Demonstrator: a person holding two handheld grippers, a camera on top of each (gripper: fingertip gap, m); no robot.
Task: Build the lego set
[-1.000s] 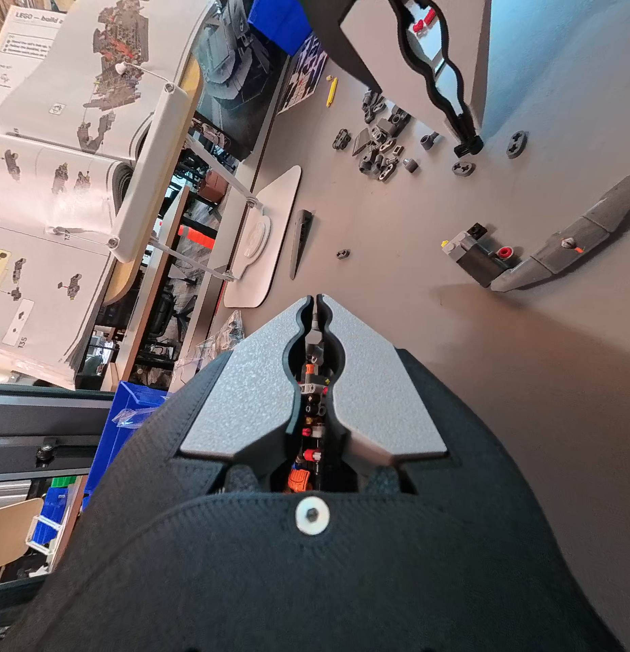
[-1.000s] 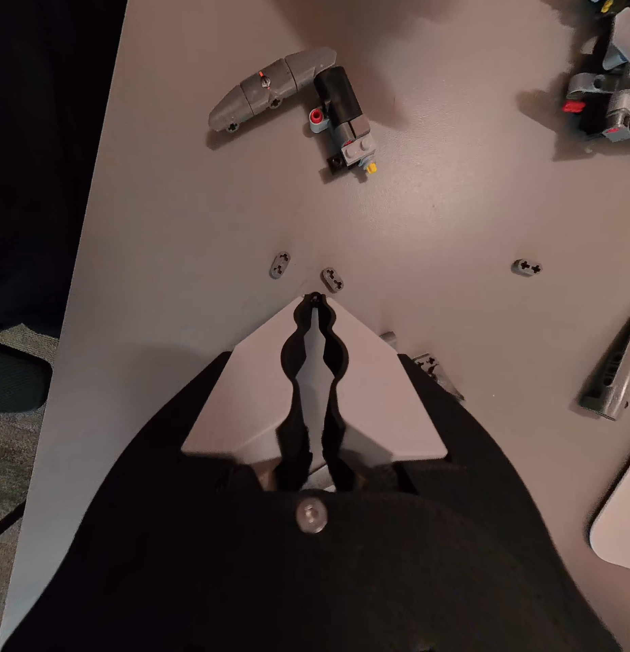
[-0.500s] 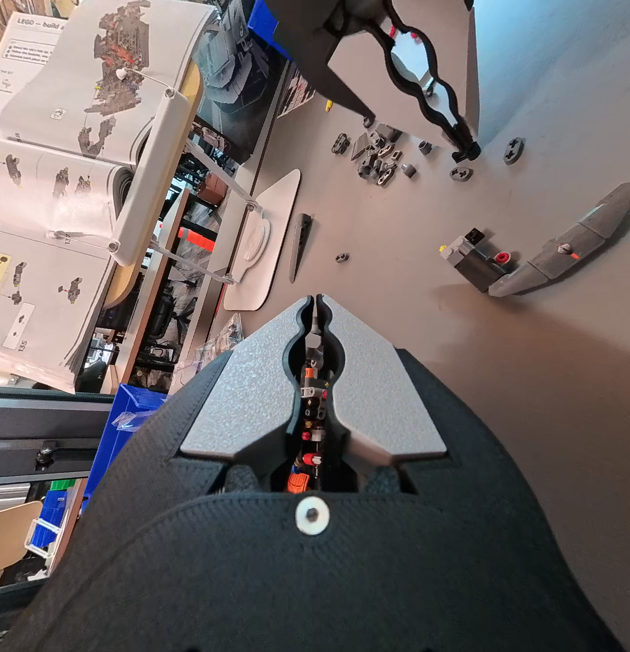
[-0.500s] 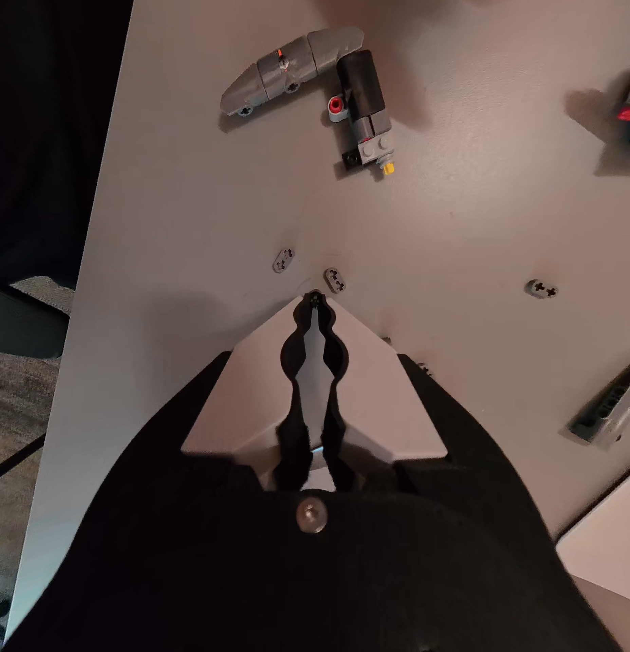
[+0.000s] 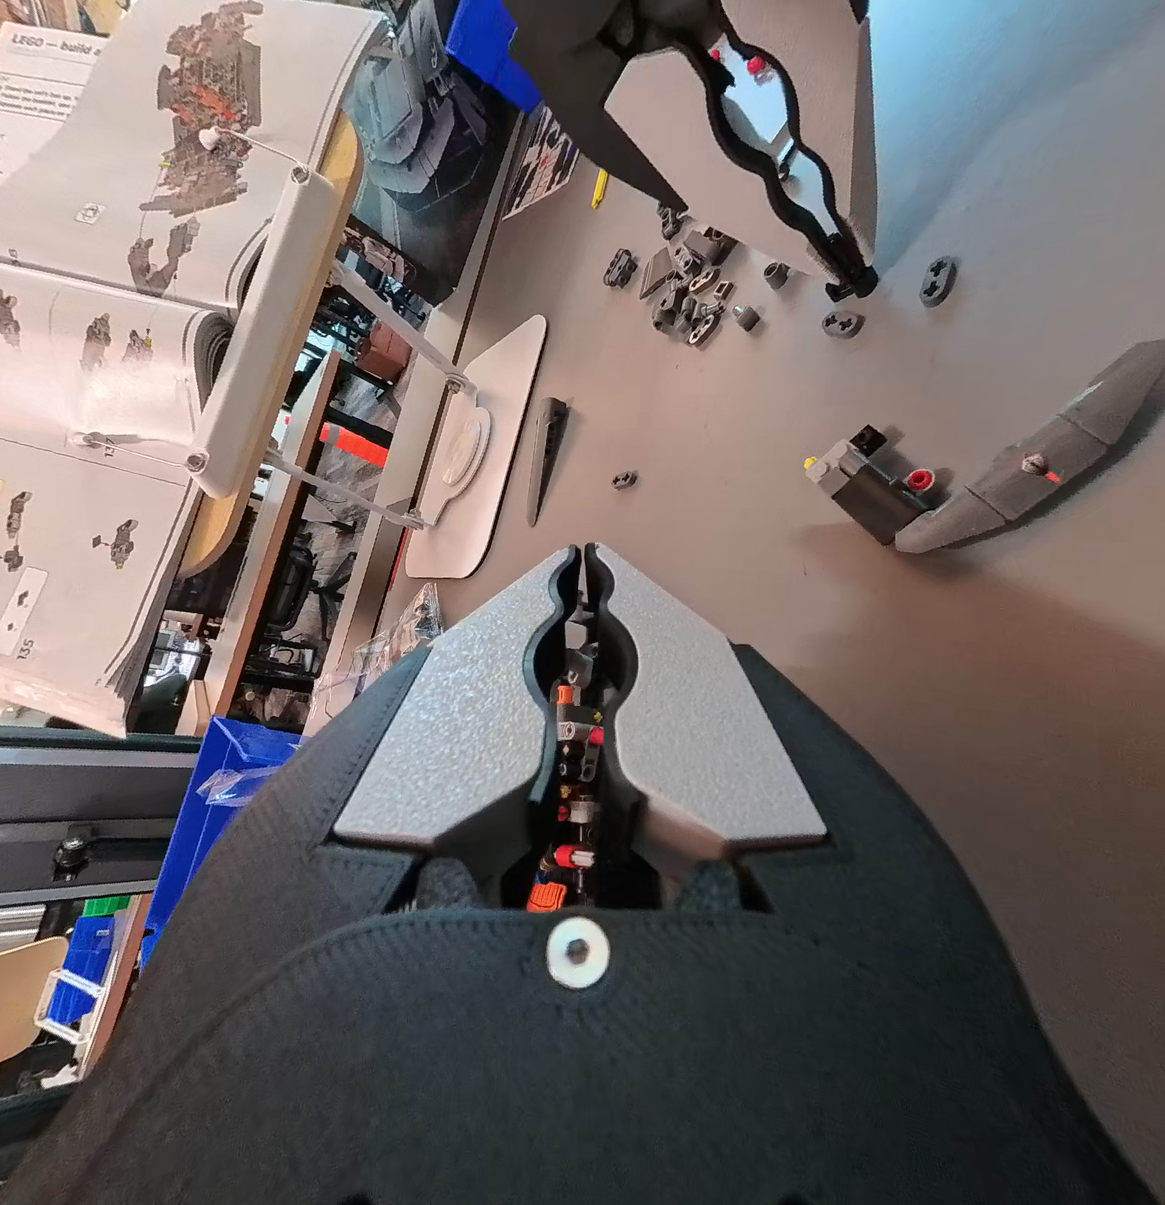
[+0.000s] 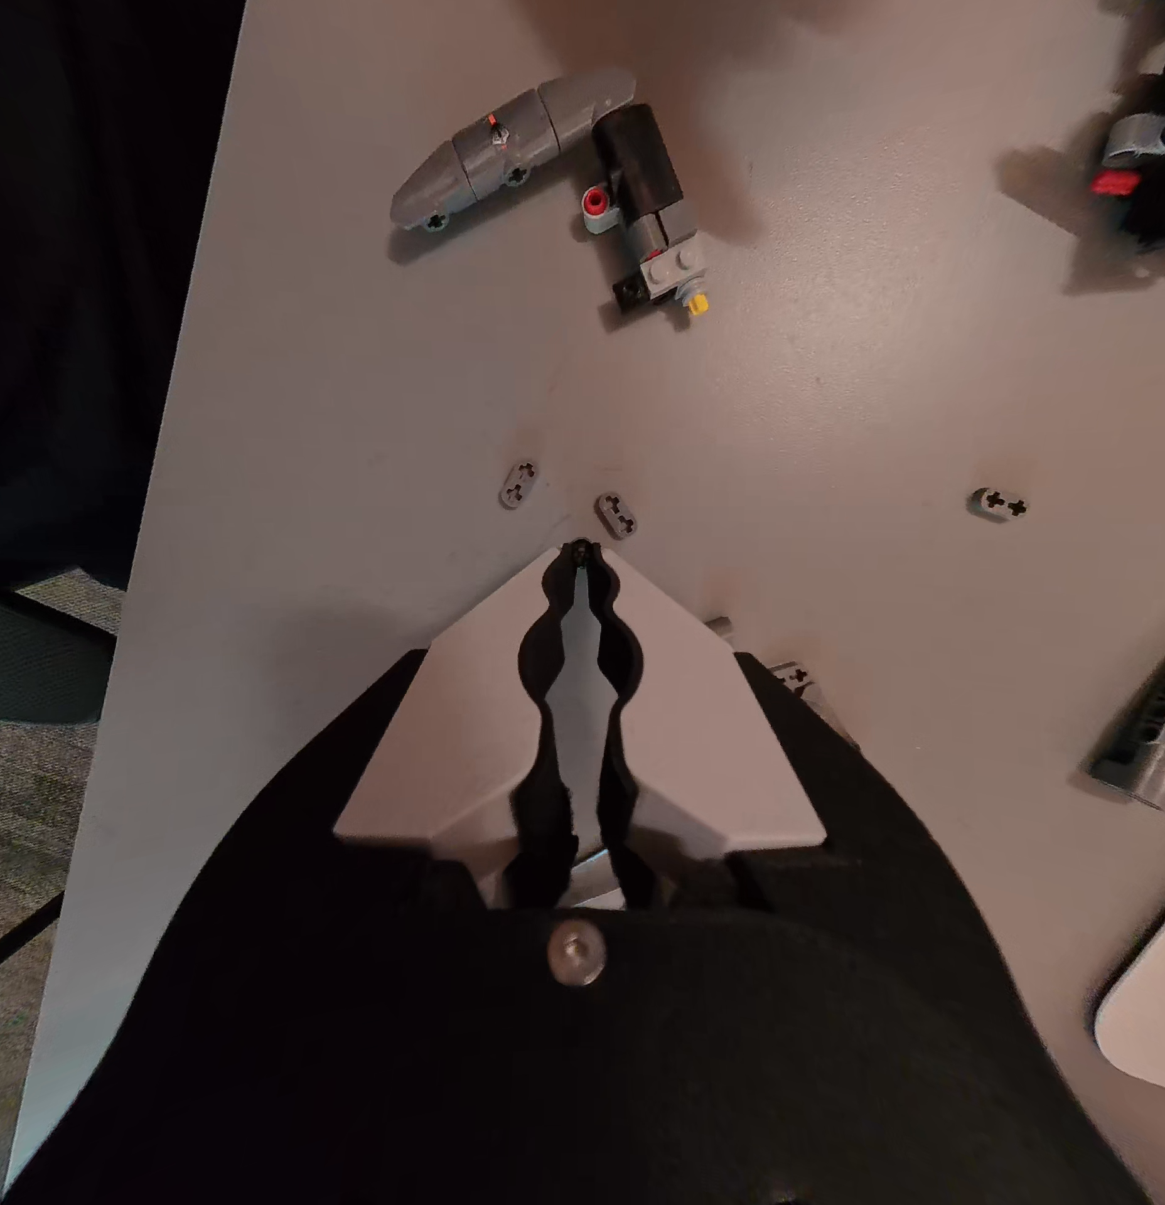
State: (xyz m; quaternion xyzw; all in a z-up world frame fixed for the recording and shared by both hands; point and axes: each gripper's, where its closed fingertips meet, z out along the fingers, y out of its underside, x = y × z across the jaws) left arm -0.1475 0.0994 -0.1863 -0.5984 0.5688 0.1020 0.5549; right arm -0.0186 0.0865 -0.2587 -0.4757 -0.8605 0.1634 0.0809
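Grey is seen on the table [image 6: 371,391], the small links [image 6: 616,515] and the curved shell [image 6: 501,153]; the cylinder [image 6: 638,156] is black, with red and yellow pins.

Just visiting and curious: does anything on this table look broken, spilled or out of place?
Nothing looks broken or spilled. Loose small grey pieces lie scattered on the table, and a long dark tapered piece lies apart by itself.
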